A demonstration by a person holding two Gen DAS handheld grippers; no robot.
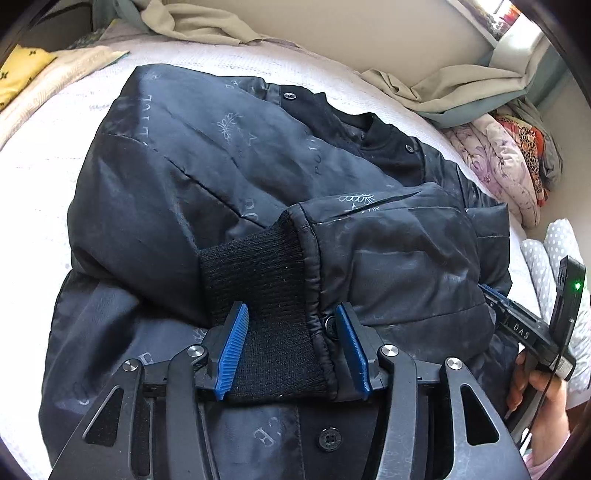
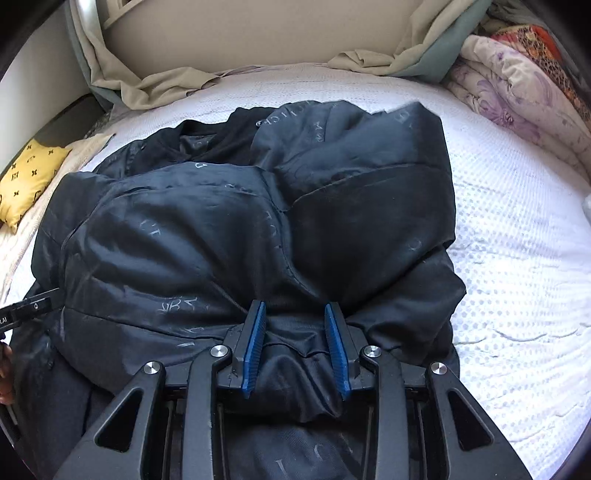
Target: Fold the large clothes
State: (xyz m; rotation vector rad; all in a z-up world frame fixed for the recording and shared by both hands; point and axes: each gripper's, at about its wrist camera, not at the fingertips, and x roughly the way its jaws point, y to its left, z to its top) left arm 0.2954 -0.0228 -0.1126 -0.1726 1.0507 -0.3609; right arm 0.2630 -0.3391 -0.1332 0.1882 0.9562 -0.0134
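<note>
A black padded jacket (image 1: 184, 166) (image 2: 166, 229) with faint grey lettering lies bunched on the white bed (image 1: 44, 166). One sleeve is folded across the body, and its black knit cuff (image 1: 266, 266) lies between the blue pads of my left gripper (image 1: 291, 310), which stand apart at the cuff's sides without squeezing it. My right gripper (image 2: 295, 306) pinches a gathered fold of the jacket's shiny fabric at the near edge. The right gripper (image 1: 528, 332) also shows at the jacket's right side, held by a hand (image 1: 543, 398). The left gripper's tip (image 2: 29, 306) shows at the far left.
The white bed cover (image 2: 517, 240) extends to the right of the jacket. A yellow patterned cushion (image 1: 22, 70) (image 2: 29, 181) lies at the left. A floral quilt (image 1: 498, 166) (image 2: 517, 92) is piled at the right, and beige sheets (image 1: 184, 22) (image 2: 155, 88) sit along the headboard.
</note>
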